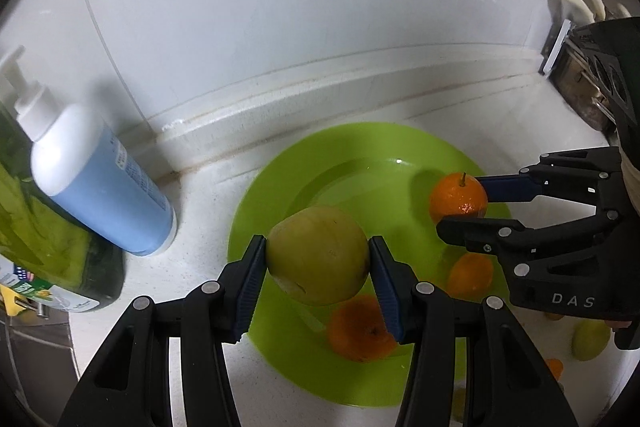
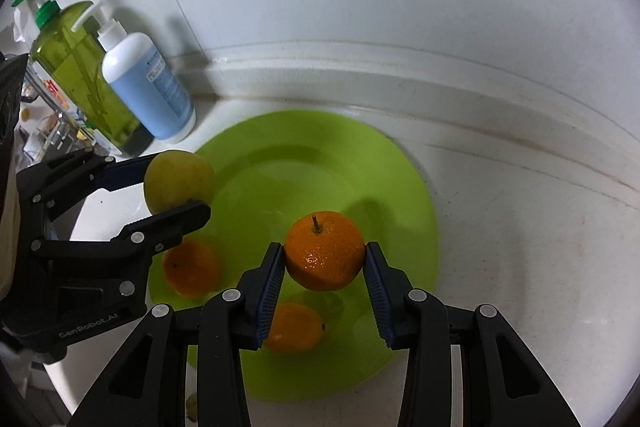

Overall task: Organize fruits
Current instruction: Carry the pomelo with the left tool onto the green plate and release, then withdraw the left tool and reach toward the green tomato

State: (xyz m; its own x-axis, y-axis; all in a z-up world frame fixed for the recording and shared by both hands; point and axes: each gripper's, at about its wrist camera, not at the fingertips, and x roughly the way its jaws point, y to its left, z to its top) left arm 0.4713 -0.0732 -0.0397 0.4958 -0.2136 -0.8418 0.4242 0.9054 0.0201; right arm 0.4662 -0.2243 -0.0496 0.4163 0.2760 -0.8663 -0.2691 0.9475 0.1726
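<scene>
Two fruits in the air over the green plate (image 1: 280,163), two oranges (image 1: 360,329) already lying in it. Far left on the desk (image 1: 192,275): green bottle (image 1: 52,247), then blue pump bottle (image 1: 108,183). Left hand-held gripper (image 1: 318,255) clenched on a yellow-green fruit (image 1: 318,255) above the plate's near-left part. Right hand-held gripper (image 2: 324,257) clenched on a stemmed orange (image 2: 324,251) over the plate's middle. Best move, I'd say: lower each onto bare plate, clear of the lying oranges, release only once resting, so nothing rolls off.
</scene>
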